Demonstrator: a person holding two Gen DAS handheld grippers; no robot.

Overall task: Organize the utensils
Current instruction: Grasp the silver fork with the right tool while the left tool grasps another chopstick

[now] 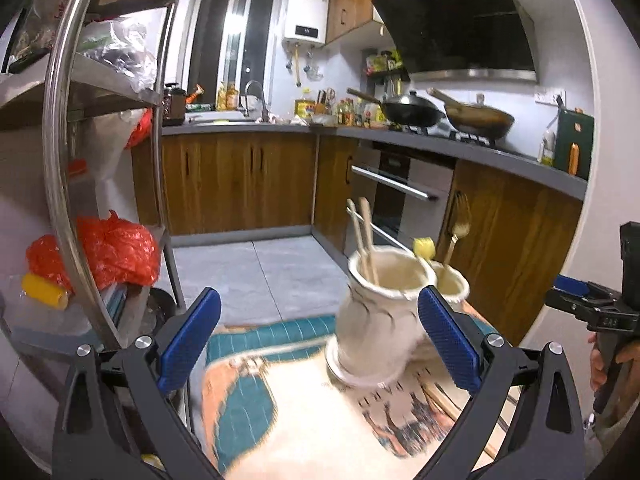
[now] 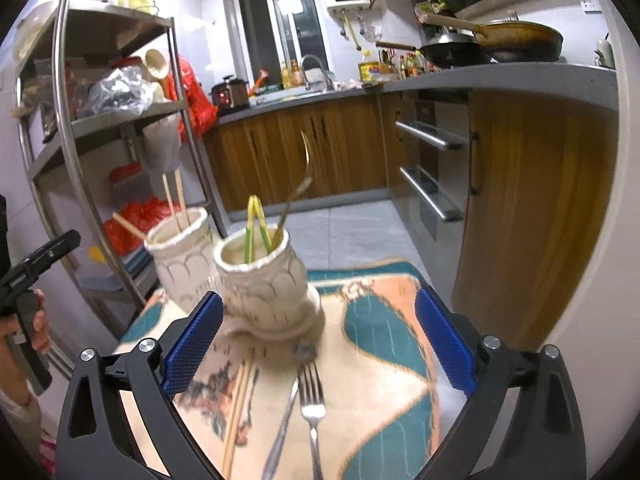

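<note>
Right gripper (image 2: 318,344) with blue pads (image 2: 192,344) spread wide, empty, above a patterned cloth (image 2: 384,364). Between them: a silver fork (image 2: 312,400), a knife (image 2: 282,428) just left of it, and wooden chopsticks (image 2: 238,404) further left. Beyond: two cream ceramic holders, the nearer (image 2: 268,284) with a gold spoon (image 2: 298,188) and yellow-green tongs (image 2: 255,224), the farther (image 2: 184,260) with chopsticks. At far left, a hand (image 2: 24,320) on the other gripper's handle.

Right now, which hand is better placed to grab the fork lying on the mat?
Probably the right. The fork lies between the open fingers of the right tool. The open left tool faces the ceramic holder, with no fork in its view.
</note>
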